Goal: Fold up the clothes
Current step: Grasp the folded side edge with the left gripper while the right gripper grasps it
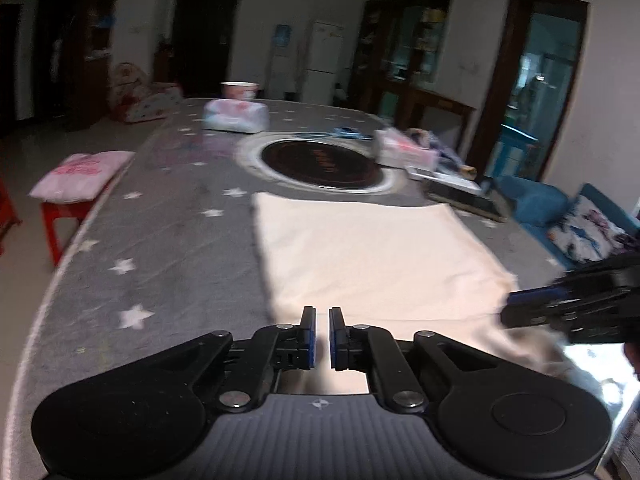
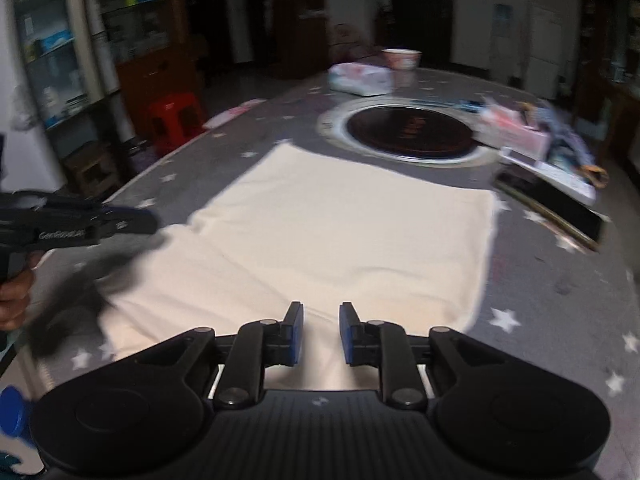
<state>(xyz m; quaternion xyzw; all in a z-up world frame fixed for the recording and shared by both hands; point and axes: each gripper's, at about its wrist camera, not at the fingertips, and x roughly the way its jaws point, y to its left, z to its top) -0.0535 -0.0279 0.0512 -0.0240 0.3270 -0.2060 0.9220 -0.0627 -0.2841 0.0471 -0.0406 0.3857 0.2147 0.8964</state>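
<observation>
1. Left wrist view gives us the left hand-held gripper (image 1: 322, 312) with its blue-padded jaws drawn almost together, only a thin slit between them; we see nothing pinched in that slit, so we call it clenched on nothing.
2. Just beyond its tips lies the cream cloth (image 1: 368, 256), spread flat on the bench (image 1: 168, 240); the gripper sits over the cloth's near edge.
3. At the right of the same view we see the right hand-held gripper (image 1: 516, 304) from the side, over the cloth's near right corner, where the fabric looks rumpled; blur keeps us from judging contact.
4. From the right wrist view, the right hand-held gripper (image 2: 320, 312) has a clear gap between its pads, and the cloth shows through that gap below the tips; the pads press on nothing, so we call it released.
5. In that view the left hand-held gripper (image 2: 132, 220) comes in from the left edge, held by a hand (image 2: 16, 300), above the cloth's near left part.
6. Outward, the bench wears a grey cover with white stars, and a dark round inset plate (image 1: 320, 164) with a pale ring sits just past the cloth's far edge.
7. Farther on we see a soft tissue pack (image 1: 236, 116) and a pale bowl (image 1: 240, 90) behind it.
8. To the right of the plate lie blurred boxes and a dark flat tablet-like item (image 2: 560, 208).
9. Off the bench's left side stands a red stool (image 1: 60, 216) with a pink folded bundle (image 1: 80, 176) on it.
</observation>
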